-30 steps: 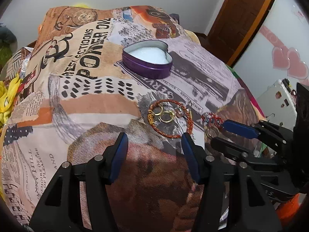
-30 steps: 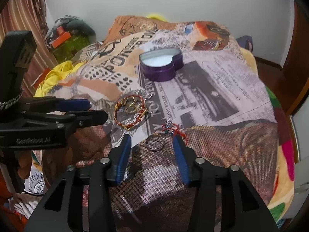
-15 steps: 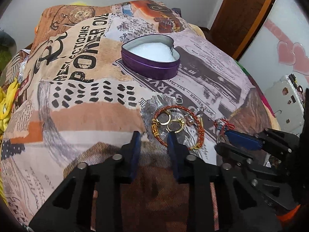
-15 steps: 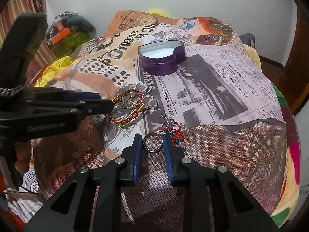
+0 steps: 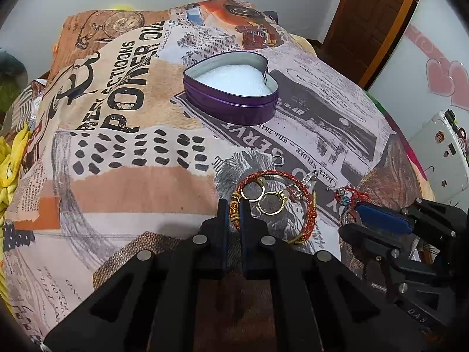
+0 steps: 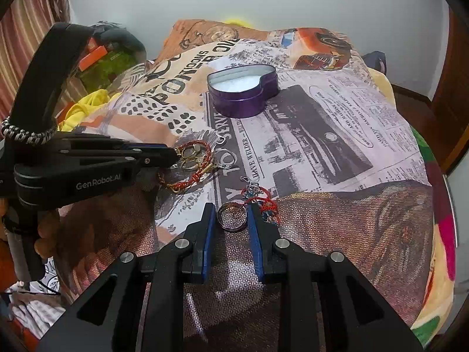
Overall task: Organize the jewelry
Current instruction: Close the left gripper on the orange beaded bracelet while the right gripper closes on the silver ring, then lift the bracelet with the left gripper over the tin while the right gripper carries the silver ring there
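A purple heart-shaped tin (image 5: 231, 94) with white foam inside stands open on the printed blanket; it also shows in the right wrist view (image 6: 243, 91). My left gripper (image 5: 234, 208) is shut on the near side of a red and gold braided bracelet (image 5: 304, 205), which rings two gold hoops (image 5: 269, 202). My right gripper (image 6: 231, 215) has closed on a dark metal ring (image 6: 232, 216), its pads touching both sides. A red and blue thread charm (image 6: 263, 202) lies just beyond the ring.
A small silver ring (image 6: 227, 158) and a silver hook (image 5: 278, 160) lie on the blanket (image 5: 140, 158) between the bracelet and the tin. A wooden door (image 5: 372, 23) is at the far right. Yellow cloth (image 6: 85, 108) and clutter sit left of the bed.
Both grippers have moved forward and closed: the left onto the bracelet's near edge, the right around the dark metal ring.
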`<move>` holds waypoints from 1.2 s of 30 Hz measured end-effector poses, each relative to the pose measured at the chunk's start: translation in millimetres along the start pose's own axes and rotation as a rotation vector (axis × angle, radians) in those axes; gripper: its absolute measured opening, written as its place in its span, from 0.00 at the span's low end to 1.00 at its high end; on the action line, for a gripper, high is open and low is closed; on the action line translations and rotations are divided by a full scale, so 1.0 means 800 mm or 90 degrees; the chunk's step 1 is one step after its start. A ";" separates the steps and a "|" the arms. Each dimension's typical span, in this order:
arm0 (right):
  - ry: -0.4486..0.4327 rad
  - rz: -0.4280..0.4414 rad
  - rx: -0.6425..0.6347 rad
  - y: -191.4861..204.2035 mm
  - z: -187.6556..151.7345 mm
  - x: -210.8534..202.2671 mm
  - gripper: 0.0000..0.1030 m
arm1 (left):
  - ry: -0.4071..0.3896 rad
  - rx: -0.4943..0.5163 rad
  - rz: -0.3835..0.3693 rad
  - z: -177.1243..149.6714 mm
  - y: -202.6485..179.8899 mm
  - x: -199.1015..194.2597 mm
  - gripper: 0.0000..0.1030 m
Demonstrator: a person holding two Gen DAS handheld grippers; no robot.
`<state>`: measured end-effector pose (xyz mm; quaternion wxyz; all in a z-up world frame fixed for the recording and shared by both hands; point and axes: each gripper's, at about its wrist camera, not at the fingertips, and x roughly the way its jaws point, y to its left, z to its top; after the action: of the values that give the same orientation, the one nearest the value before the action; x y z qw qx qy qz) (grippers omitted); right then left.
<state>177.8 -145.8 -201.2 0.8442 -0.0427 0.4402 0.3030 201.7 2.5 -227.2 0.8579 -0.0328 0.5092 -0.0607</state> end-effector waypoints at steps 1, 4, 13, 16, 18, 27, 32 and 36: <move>-0.002 -0.001 0.001 0.000 0.000 -0.001 0.20 | -0.001 0.001 0.001 -0.001 -0.001 -0.001 0.05; -0.008 -0.005 0.001 0.001 0.001 -0.007 0.20 | -0.004 0.000 0.001 -0.004 -0.002 -0.007 0.05; -0.031 -0.017 -0.003 0.005 0.007 -0.027 0.20 | -0.030 -0.004 0.003 -0.007 -0.001 -0.031 0.05; -0.043 -0.024 -0.002 0.005 0.013 -0.033 0.20 | -0.051 0.000 0.001 -0.006 -0.002 -0.047 0.04; -0.052 -0.028 0.001 0.004 0.018 -0.038 0.20 | -0.065 0.003 0.000 -0.004 -0.003 -0.058 0.04; -0.079 -0.042 0.010 -0.003 0.036 -0.050 0.20 | -0.087 0.019 -0.003 0.006 -0.007 -0.074 0.04; -0.074 -0.042 0.014 -0.008 0.035 -0.046 0.20 | -0.034 0.020 -0.008 0.000 -0.007 -0.046 0.12; -0.065 -0.038 0.019 -0.014 0.034 -0.040 0.20 | -0.007 0.026 0.001 -0.006 -0.008 -0.026 0.38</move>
<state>189.6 -160.4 -162.3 0.8748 -0.0275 0.3993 0.2728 186.9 -0.5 -210.4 0.8613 -0.0152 0.5029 -0.0706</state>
